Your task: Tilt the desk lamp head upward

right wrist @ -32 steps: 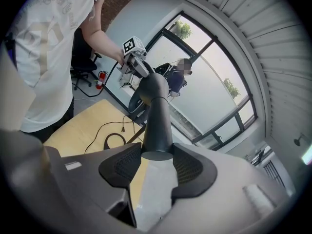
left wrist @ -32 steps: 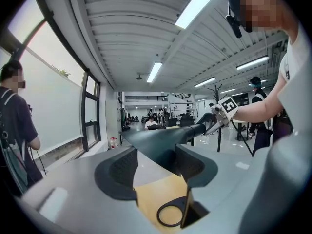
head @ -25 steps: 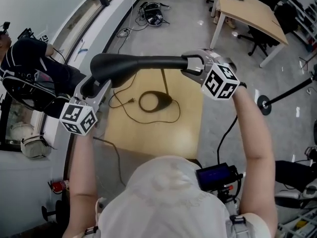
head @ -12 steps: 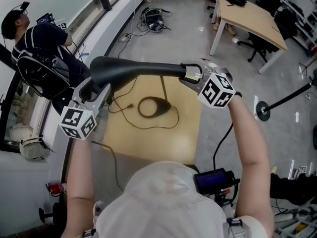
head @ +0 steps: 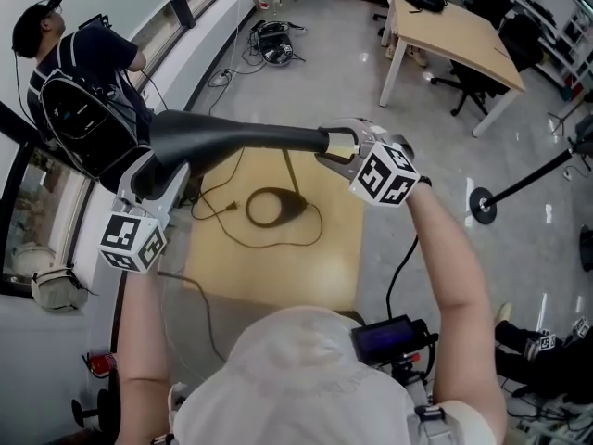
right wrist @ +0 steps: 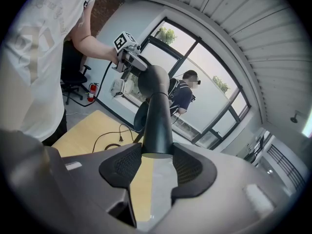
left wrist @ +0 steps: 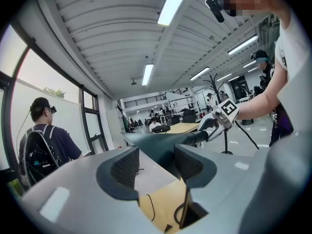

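Observation:
The black desk lamp head (head: 232, 137) lies level above the yellow table (head: 278, 267), over its round base (head: 269, 207) and thin pole (head: 289, 170). My left gripper (head: 153, 170) holds the wide end at its pad tips, and its jaws are closing a little on it. In the left gripper view the lamp head (left wrist: 161, 143) runs away from the left gripper (left wrist: 156, 160) towards the far gripper. My right gripper (head: 335, 146) is shut on the narrow end. In the right gripper view that black tube (right wrist: 157, 116) sits tight between the pads of the right gripper (right wrist: 157, 162).
A power cord (head: 218, 207) trails across the table. A person with a backpack (head: 83, 91) stands by the window at the left. A second table (head: 454, 35) and an office chair (head: 477, 86) stand at the back right. Cables (head: 269, 35) lie on the floor.
Both grippers and the lamp head between them have drifted left and slightly up in the head view. The person at the window has straightened up.

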